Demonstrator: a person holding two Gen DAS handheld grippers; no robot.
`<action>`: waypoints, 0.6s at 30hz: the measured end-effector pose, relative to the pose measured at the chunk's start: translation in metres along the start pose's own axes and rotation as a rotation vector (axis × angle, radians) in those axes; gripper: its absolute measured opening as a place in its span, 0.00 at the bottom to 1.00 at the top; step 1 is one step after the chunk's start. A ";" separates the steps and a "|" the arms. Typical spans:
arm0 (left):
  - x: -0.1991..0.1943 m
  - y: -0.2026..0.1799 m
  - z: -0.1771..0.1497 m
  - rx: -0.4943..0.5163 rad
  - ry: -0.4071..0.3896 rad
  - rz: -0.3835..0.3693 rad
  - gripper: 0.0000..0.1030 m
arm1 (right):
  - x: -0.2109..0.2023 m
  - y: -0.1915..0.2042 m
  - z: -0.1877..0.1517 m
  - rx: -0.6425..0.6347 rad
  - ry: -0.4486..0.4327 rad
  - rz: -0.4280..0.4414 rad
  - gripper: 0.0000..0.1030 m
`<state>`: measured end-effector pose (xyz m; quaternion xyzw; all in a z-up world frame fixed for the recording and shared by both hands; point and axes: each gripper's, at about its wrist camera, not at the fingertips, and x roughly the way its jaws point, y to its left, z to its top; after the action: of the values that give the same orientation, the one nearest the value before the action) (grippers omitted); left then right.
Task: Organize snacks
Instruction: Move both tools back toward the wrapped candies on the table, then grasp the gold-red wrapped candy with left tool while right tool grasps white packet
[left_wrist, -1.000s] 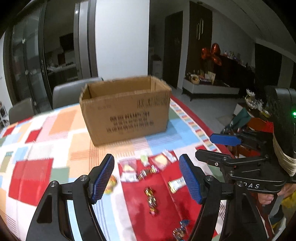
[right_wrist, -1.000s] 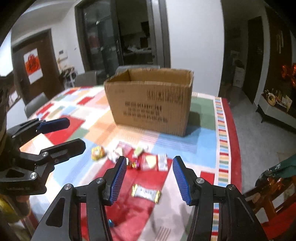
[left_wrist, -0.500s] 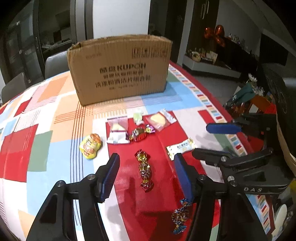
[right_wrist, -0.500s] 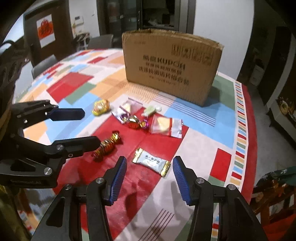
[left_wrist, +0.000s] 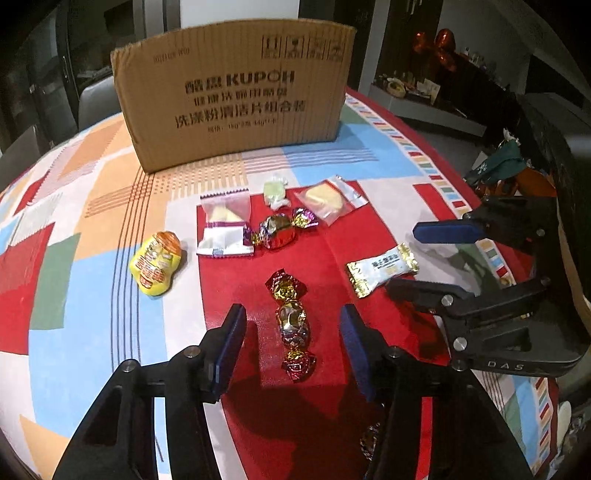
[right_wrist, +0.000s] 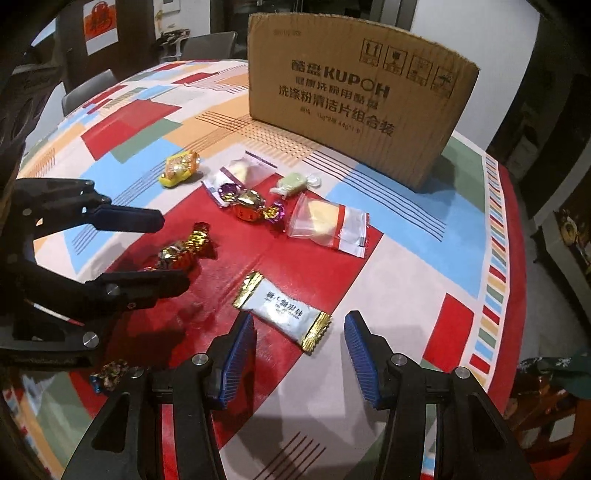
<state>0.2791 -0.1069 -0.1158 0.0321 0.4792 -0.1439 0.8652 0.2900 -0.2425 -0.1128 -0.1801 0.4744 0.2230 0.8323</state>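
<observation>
Several wrapped snacks lie on the patchwork tablecloth in front of a cardboard box. My left gripper is open and low, its fingers either side of a gold-and-red twisted candy. My right gripper is open just above a white sachet with gold ends. Further back lie a yellow packet, two clear pouches, a green candy and a purple-gold candy.
The table's right edge drops off to the floor and cluttered items. A small blue-gold candy lies near the front edge. Grey chairs stand behind the table. Each gripper shows in the other's view.
Both grippers have come down and forward toward the table. The left now straddles the gold-red candy and the right hovers at the white sachet. Both stay open.
</observation>
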 end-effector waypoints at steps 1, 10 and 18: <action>0.003 0.001 0.000 -0.004 0.007 -0.004 0.48 | 0.002 -0.001 0.000 0.001 0.003 -0.001 0.51; 0.011 0.008 0.003 -0.023 0.021 -0.021 0.34 | 0.014 0.004 0.012 -0.031 0.002 0.008 0.37; 0.010 0.013 0.004 -0.036 0.018 -0.031 0.18 | 0.012 0.006 0.011 0.002 -0.011 0.003 0.20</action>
<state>0.2914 -0.0978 -0.1233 0.0102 0.4899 -0.1484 0.8590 0.3000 -0.2292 -0.1188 -0.1776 0.4704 0.2248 0.8347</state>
